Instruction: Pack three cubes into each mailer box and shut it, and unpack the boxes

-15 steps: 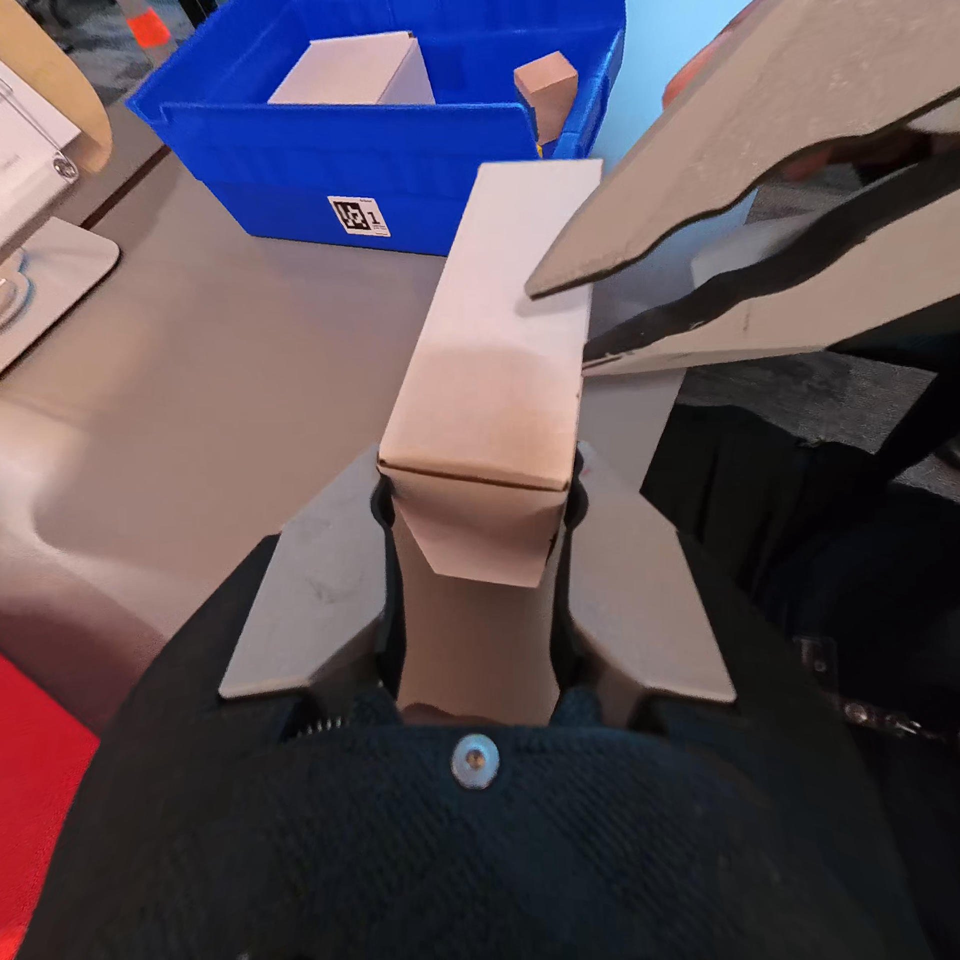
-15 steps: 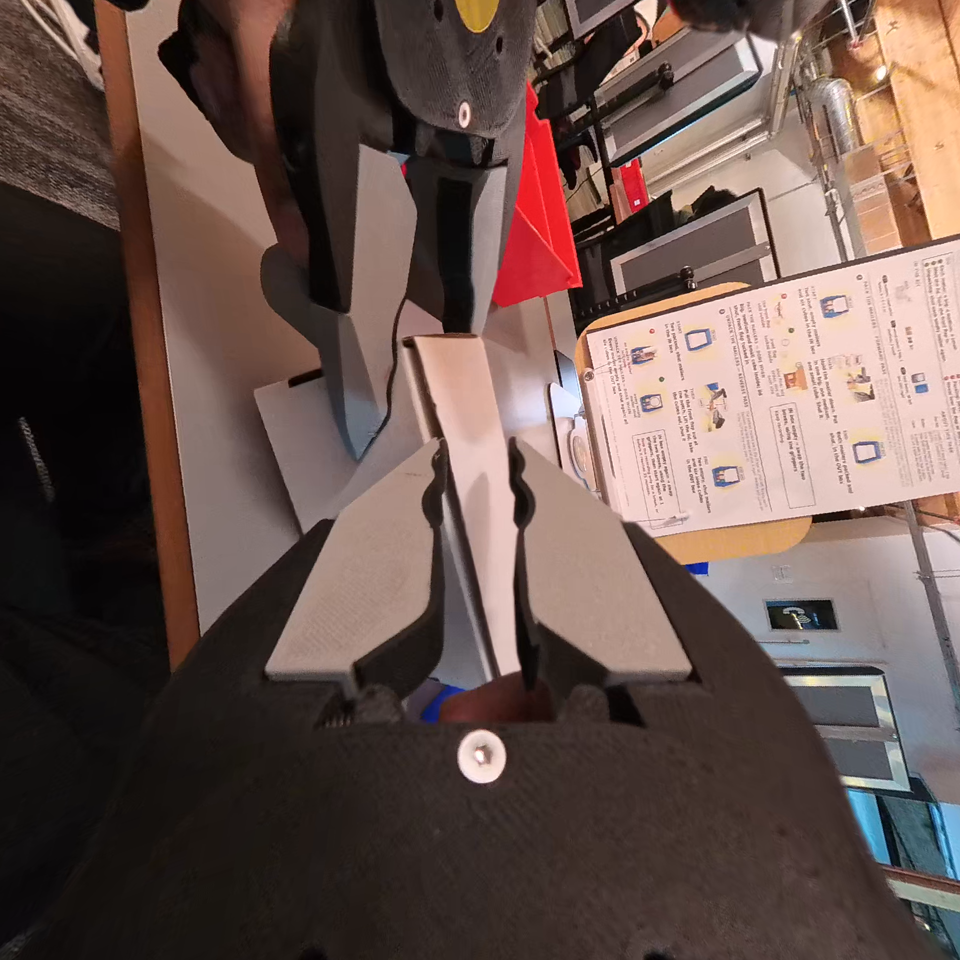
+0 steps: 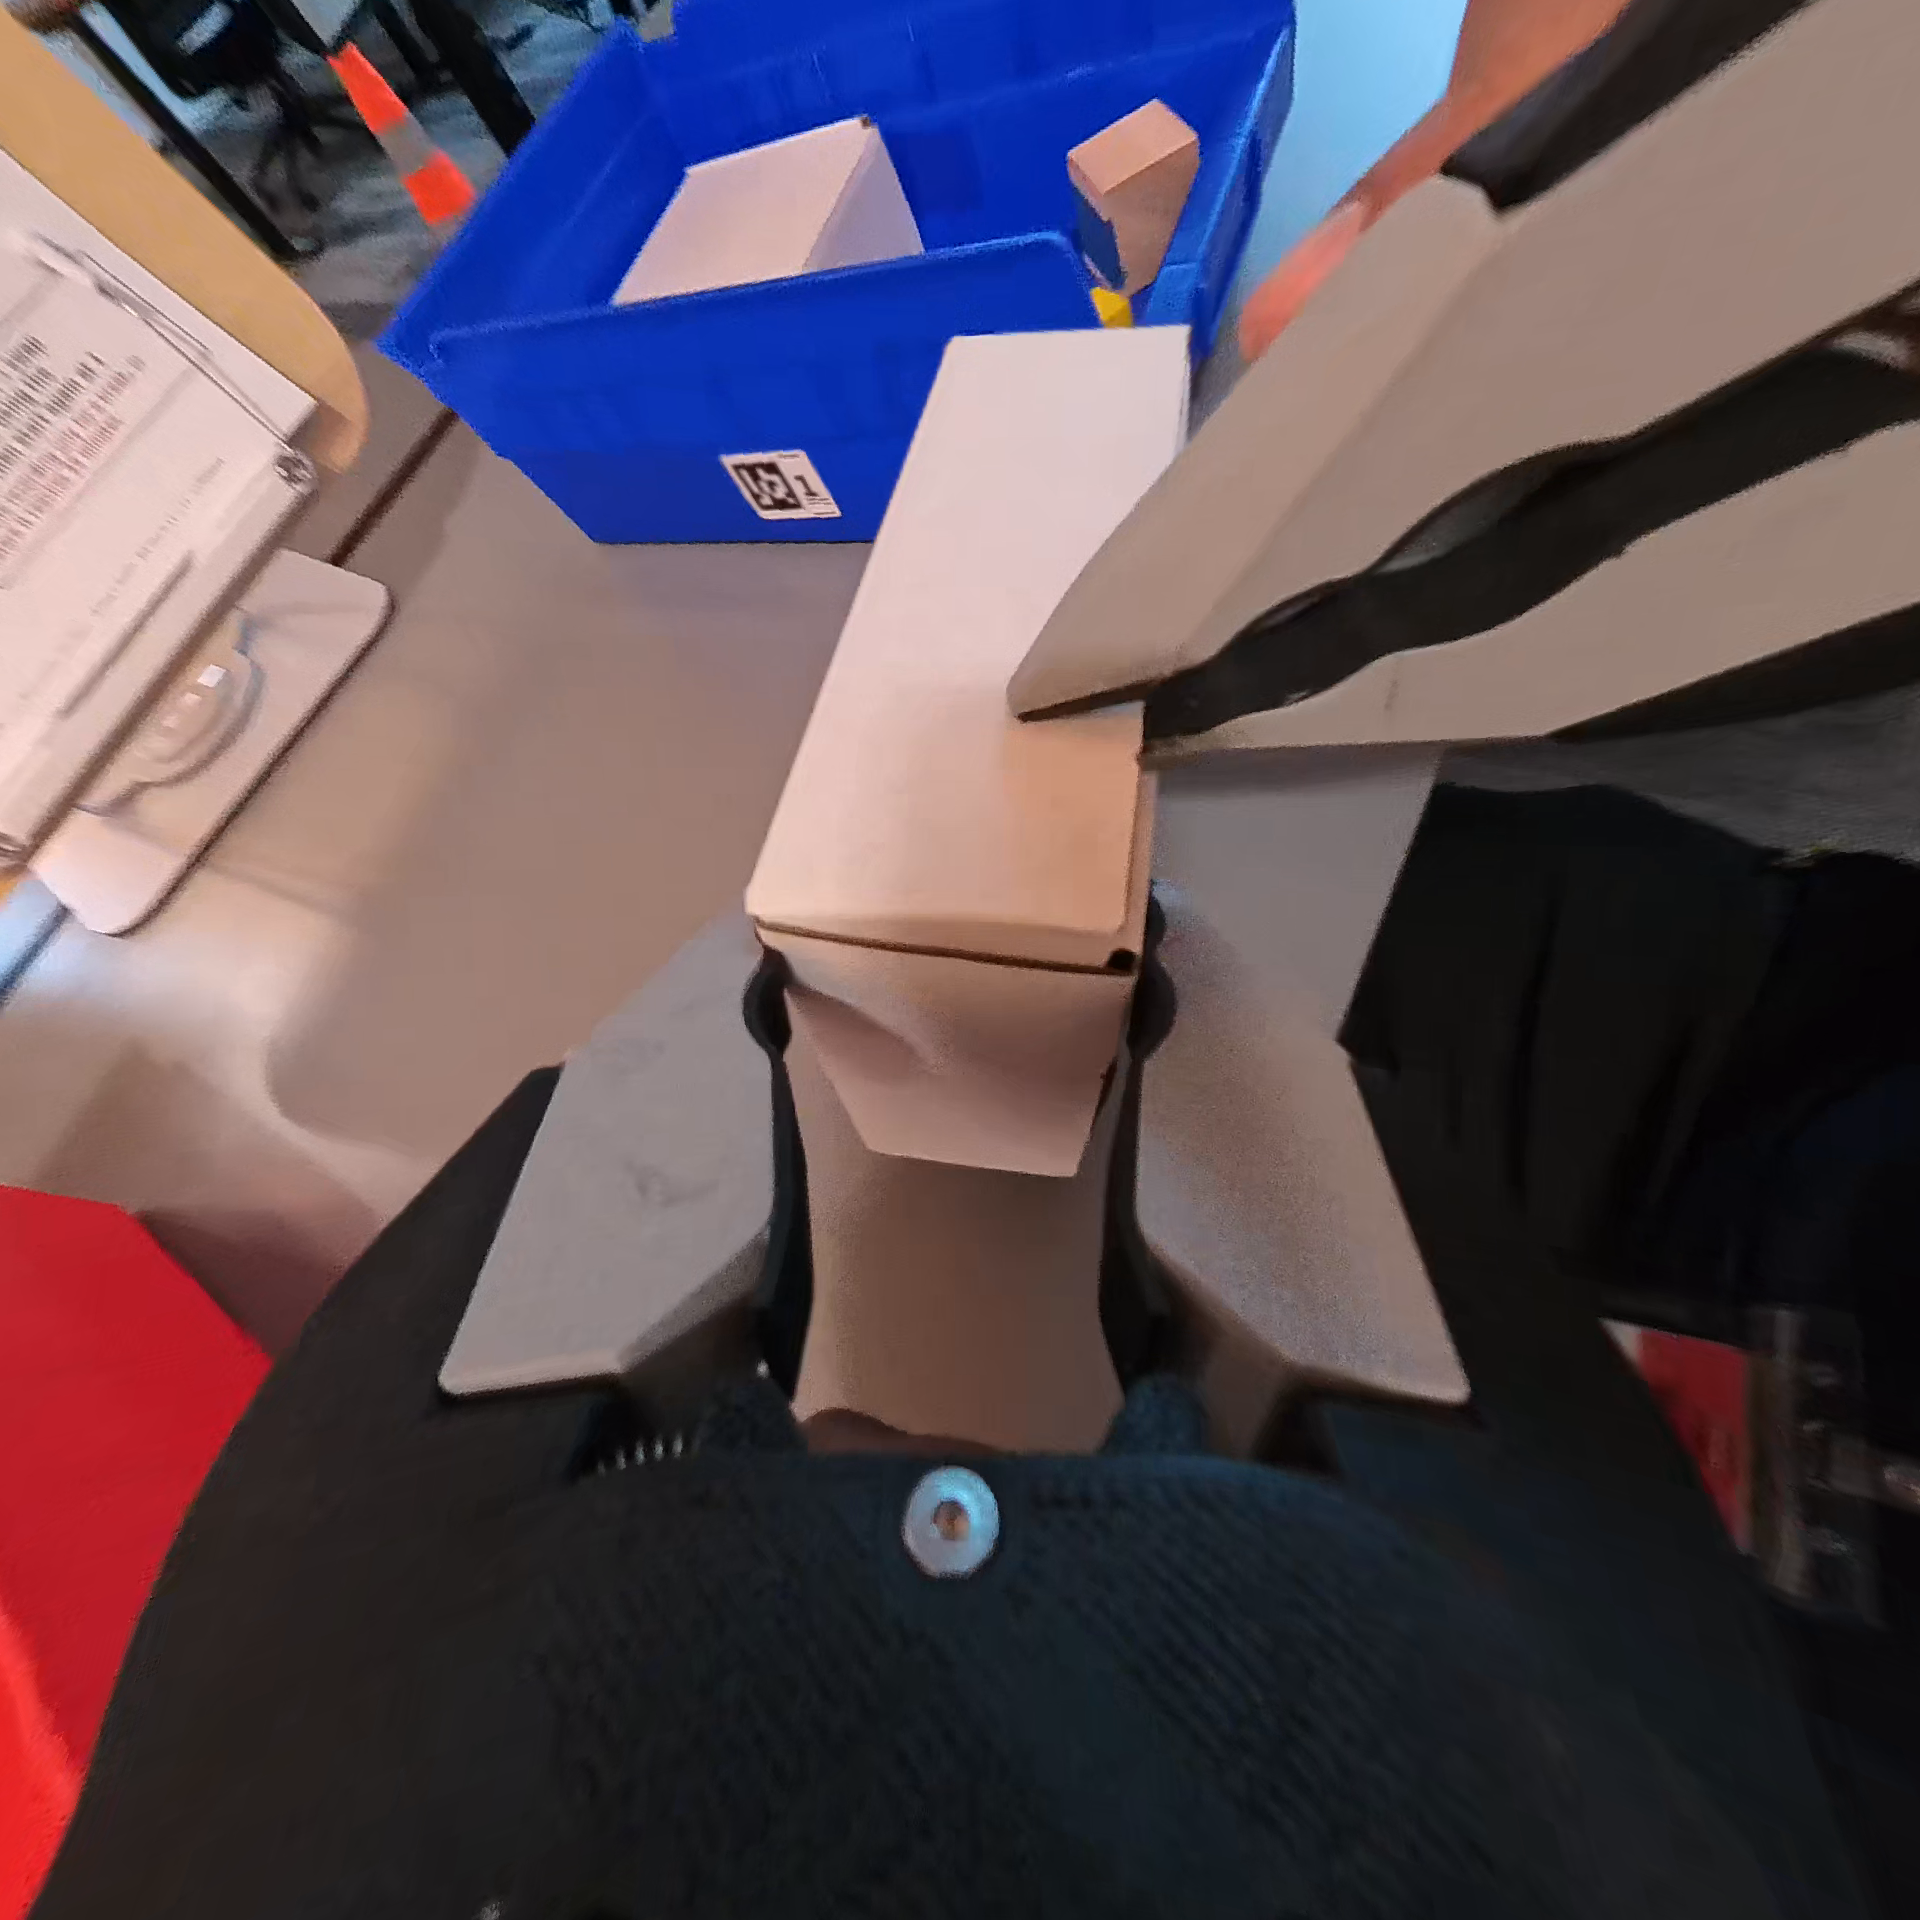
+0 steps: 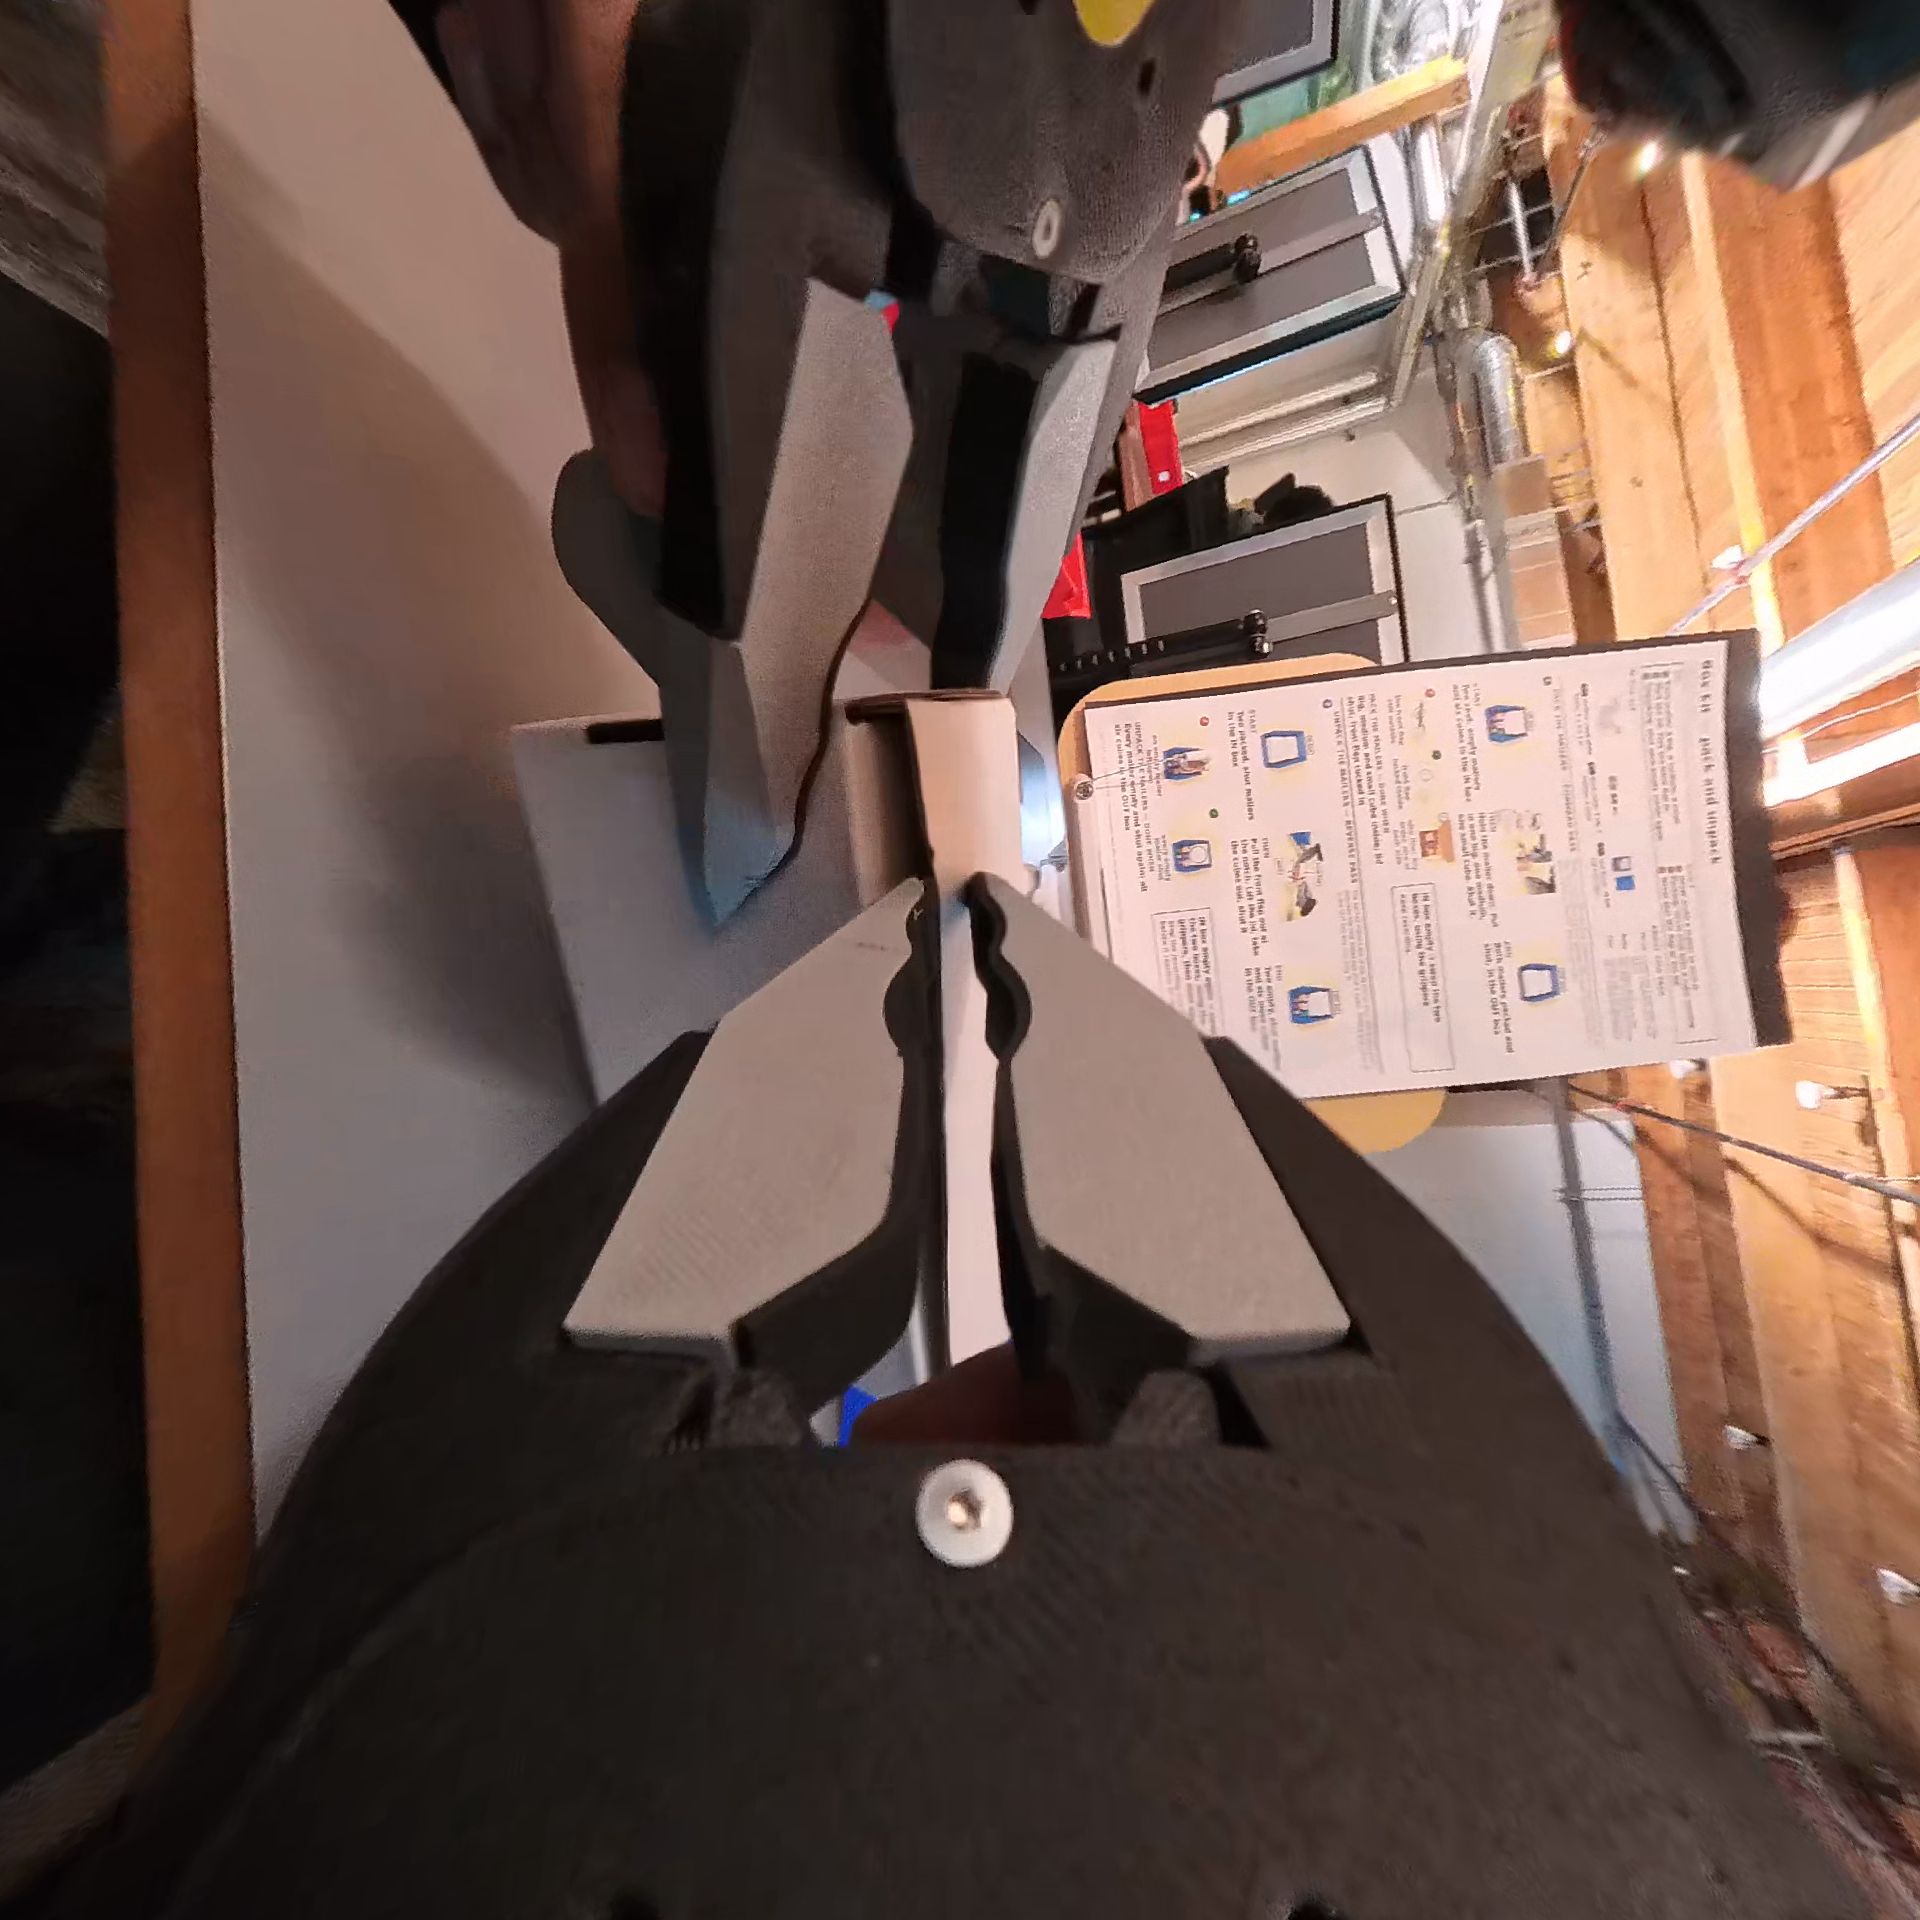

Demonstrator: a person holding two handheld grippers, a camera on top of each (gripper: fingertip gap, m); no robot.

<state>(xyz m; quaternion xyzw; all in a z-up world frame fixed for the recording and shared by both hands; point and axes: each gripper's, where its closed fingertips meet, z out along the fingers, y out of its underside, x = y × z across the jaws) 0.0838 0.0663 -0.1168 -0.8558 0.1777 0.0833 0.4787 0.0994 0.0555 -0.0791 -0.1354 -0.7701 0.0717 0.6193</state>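
On the left of the left wrist view, a clear stand with a printed sheet (image 3: 114, 540) is at the edge of the grey table (image 3: 499, 790). Behind it, the blue plastic bin (image 3: 727, 405) keeps another white box (image 3: 769, 213) and a brown cube (image 3: 1138, 177) out of the working place.

In the middle, the left gripper (image 3: 951, 1013) is closed on the narrow end of the white cardboard mailer box (image 3: 987, 675), so the box probably cannot slide while the other tool works on it. The box is long and plain, and its lid lies flat. The end panel between the fingers is a little dented.

To the right, the right gripper (image 4: 951, 894) pinches a thin white flap (image 4: 961, 790) of this box with its jaws nearly together. I judge that it pulls or tucks the front flap, but which one I cannot tell.
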